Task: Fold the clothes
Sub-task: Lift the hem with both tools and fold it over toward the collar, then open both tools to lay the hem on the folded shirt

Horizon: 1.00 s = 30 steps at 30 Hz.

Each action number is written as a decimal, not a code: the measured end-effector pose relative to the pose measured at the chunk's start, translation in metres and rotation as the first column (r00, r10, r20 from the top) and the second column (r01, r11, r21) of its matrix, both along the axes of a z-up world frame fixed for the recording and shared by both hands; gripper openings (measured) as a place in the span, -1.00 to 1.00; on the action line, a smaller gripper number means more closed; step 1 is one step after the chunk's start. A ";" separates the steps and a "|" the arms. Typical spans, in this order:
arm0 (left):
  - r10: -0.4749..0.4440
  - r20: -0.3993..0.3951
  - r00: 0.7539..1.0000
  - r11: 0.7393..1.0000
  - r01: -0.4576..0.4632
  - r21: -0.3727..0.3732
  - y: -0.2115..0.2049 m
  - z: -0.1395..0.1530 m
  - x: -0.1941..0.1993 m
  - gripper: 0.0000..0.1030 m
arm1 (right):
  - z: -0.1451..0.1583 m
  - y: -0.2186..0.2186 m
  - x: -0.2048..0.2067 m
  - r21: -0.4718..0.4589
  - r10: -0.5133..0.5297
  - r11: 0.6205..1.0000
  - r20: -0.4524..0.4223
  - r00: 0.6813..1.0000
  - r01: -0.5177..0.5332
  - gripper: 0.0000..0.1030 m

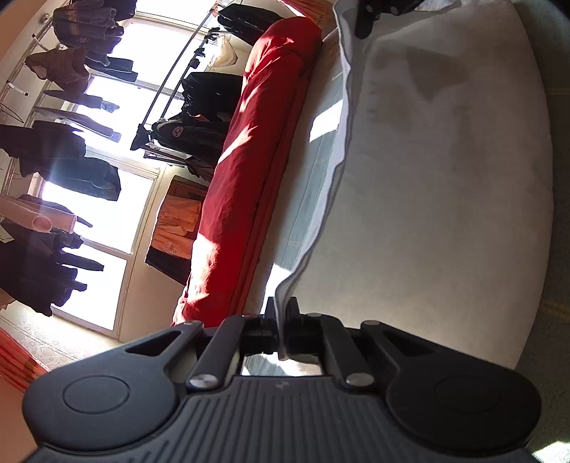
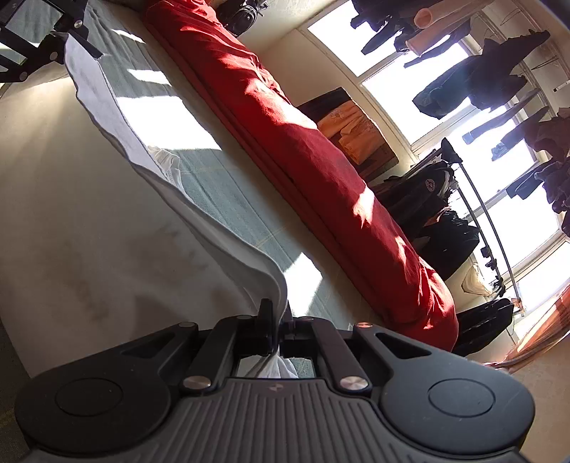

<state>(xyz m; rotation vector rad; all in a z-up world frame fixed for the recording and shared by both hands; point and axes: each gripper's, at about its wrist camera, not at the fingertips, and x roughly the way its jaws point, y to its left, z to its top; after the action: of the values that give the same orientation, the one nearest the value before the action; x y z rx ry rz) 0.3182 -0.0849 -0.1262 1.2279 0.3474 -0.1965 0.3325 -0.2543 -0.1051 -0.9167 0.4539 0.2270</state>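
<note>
Left wrist view shows the left gripper (image 1: 283,313) with its two black fingers (image 1: 271,315) squeezed tight on the edge of a white cloth (image 1: 445,185). From there the cloth's edge runs up the picture to the right gripper (image 1: 370,17), seen at the top, which is on the far end of that edge. The cloth is spread out wide, with a faint dark mark showing through it. Beside it lies a grey-green bed sheet (image 1: 313,185) with bright sun patches, and next to that a long red blanket roll (image 1: 256,171). Dark clothes (image 1: 60,160) hang by a big window (image 1: 107,213). Right wrist view shows the right gripper (image 2: 279,317) pinched tight on the same cloth (image 2: 89,213), with a bit of white hanging down between the fingers (image 2: 265,317). The left gripper (image 2: 57,35) holds the far end at the top left.
</note>
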 end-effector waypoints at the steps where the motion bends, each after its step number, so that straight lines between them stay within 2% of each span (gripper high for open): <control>1: 0.002 -0.006 1.000 1.000 -0.002 -0.001 0.000 -0.002 0.004 -0.95 | -0.002 0.000 0.006 0.006 -0.003 1.000 -0.007 1.000 0.004 -0.94; 16: 0.028 -0.090 0.996 0.999 -0.031 -0.031 0.002 -0.042 0.048 -0.93 | -0.058 0.003 0.055 0.010 -0.034 0.999 -0.074 0.997 0.035 -0.94; 19: 0.047 -0.111 0.993 0.998 -0.052 -0.042 0.002 -0.047 0.054 -0.74 | -0.068 0.004 0.061 0.002 -0.037 0.999 -0.076 0.996 0.037 -0.93; 20: 0.055 -0.116 0.992 0.997 -0.060 -0.045 0.003 -0.049 0.056 -0.74 | -0.071 0.006 0.062 0.003 -0.041 0.999 -0.076 0.996 0.042 -0.89; 22: 0.065 -0.109 0.992 0.996 -0.071 -0.056 0.003 -0.048 0.056 -0.68 | -0.073 0.007 0.064 -0.003 -0.055 0.999 -0.071 0.996 0.054 -0.64; 24: 0.069 -0.094 0.993 0.994 -0.076 -0.075 0.003 -0.042 0.054 -0.36 | -0.071 0.007 0.062 -0.002 -0.051 0.999 -0.059 0.997 0.051 -0.17; 25: 0.064 -0.086 0.994 0.994 -0.071 -0.085 0.003 -0.038 0.052 -0.28 | -0.067 0.005 0.060 0.008 -0.048 0.999 -0.055 0.997 0.049 -0.06; 27: 0.052 -0.060 0.997 0.994 -0.057 -0.098 0.004 -0.027 0.045 -0.10 | -0.059 0.003 0.054 0.023 -0.039 0.999 -0.050 0.998 0.041 0.03; 30: 0.044 -0.033 0.998 0.993 -0.047 -0.105 0.006 -0.008 0.034 -0.08 | -0.043 0.000 0.043 0.030 -0.037 0.999 -0.032 0.999 0.038 0.07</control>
<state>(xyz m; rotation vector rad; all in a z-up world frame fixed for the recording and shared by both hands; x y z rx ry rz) 0.3520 -0.0793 -0.1340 1.1128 0.3869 -0.1920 0.3752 -0.2542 -0.1480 -0.8752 0.4950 0.2134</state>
